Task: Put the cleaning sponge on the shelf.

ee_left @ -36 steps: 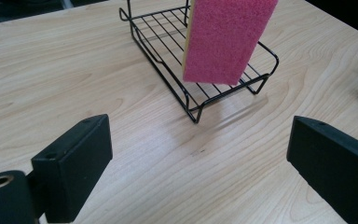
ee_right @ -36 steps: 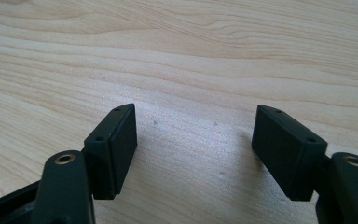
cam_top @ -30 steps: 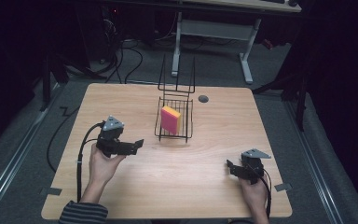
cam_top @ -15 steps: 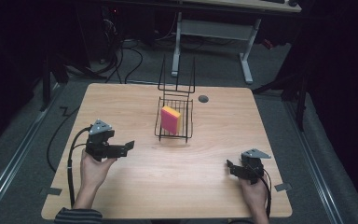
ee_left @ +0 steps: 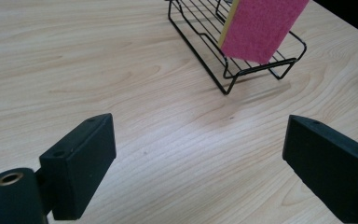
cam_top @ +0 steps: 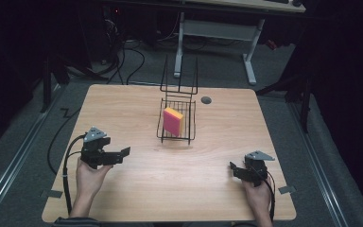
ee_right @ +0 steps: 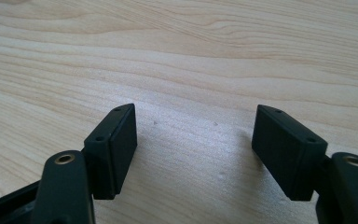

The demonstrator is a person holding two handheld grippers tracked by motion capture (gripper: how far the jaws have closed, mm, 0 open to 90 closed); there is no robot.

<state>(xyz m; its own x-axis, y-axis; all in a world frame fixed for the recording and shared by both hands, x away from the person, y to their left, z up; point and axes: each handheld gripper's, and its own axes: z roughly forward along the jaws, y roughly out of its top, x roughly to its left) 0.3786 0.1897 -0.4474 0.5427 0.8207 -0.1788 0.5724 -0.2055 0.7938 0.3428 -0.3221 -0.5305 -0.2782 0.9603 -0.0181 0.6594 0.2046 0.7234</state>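
A pink and yellow sponge (cam_top: 172, 121) stands on edge in a small black wire rack (cam_top: 189, 125) at the middle of the wooden table (cam_top: 217, 156). My left gripper (cam_top: 123, 153) is held over the table's left side, open, pointing right toward the rack. In the left gripper view the sponge (ee_left: 261, 28) and rack (ee_left: 223, 70) lie ahead at the upper right, well beyond the empty jaws (ee_left: 200, 158). My right gripper (cam_top: 231, 166) rests low near the front right edge, open, with bare wood between its jaws (ee_right: 196, 144).
A round grommet hole (cam_top: 206, 100) sits behind the rack. A tall wire frame (cam_top: 179, 78) rises at the rack's back. A desk frame (cam_top: 217, 33) and cables (cam_top: 137, 56) lie on the floor beyond the table.
My left gripper has drawn back toward the left and nearer the front edge, away from the rack. The right gripper has stayed put.
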